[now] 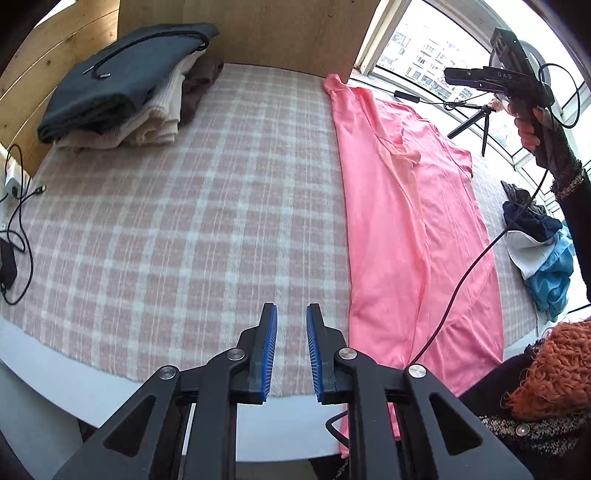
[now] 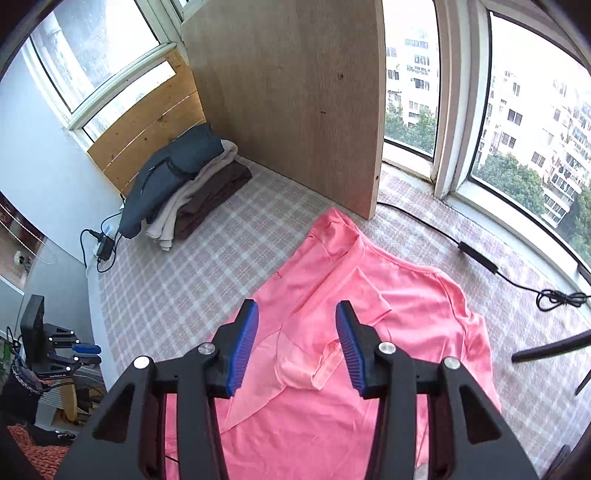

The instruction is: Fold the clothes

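A pink shirt (image 1: 406,229) lies spread flat on the plaid blanket (image 1: 184,221), on the right half of it. It also shows in the right wrist view (image 2: 369,314), with one side folded inward. My left gripper (image 1: 291,314) is open and empty above the blanket's near edge, just left of the shirt. My right gripper (image 2: 295,314) is open and empty, held above the shirt's collar area. The right gripper also shows raised in the left wrist view (image 1: 448,75); the left gripper shows far left in the right wrist view (image 2: 94,352).
A stack of folded clothes (image 1: 122,88) sits at the far left corner against wooden boards (image 1: 258,29). Unfolded clothes (image 1: 543,251) are piled at the right. A black cable (image 2: 480,254) lies near the windows, and a charger (image 1: 9,258) at the left edge.
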`<state>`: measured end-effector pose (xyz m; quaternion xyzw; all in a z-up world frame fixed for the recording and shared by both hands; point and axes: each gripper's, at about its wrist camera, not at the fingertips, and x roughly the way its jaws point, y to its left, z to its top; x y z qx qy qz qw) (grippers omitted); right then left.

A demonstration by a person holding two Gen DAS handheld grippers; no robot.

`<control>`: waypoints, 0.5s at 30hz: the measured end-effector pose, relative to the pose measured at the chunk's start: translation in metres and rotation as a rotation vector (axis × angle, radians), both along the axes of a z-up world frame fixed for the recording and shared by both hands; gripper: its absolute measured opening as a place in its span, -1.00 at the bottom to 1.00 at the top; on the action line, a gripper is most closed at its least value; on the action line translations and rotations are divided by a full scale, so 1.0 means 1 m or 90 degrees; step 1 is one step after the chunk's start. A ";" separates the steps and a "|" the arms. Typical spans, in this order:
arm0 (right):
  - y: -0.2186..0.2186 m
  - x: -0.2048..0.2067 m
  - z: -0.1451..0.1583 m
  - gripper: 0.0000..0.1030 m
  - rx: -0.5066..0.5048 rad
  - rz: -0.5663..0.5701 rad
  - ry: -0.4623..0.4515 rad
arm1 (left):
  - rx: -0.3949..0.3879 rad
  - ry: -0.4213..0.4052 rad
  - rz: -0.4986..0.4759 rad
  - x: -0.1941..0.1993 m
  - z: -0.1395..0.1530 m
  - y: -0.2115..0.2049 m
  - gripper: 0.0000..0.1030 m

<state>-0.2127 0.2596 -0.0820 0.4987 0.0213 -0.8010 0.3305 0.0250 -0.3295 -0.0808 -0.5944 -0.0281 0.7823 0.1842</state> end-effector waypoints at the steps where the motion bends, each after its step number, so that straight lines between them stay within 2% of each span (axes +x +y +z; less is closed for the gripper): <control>1: 0.010 0.018 0.003 -0.17 -0.006 -0.007 -0.002 | 0.012 -0.011 0.003 0.016 -0.004 0.000 -0.62; 5: 0.047 0.082 0.008 -0.16 -0.022 -0.026 -0.041 | 0.049 -0.039 0.002 0.068 -0.023 0.008 -0.59; 9: 0.076 0.147 -0.004 -0.16 -0.035 -0.033 -0.095 | 0.023 -0.039 -0.019 0.089 -0.043 0.024 -0.59; 12: 0.053 0.199 -0.026 -0.17 -0.029 0.022 -0.109 | 0.007 -0.043 -0.036 0.098 -0.056 0.033 -0.59; 15: -0.006 0.243 -0.053 -0.18 0.002 0.126 -0.096 | -0.020 -0.034 -0.048 0.105 -0.061 0.045 -0.59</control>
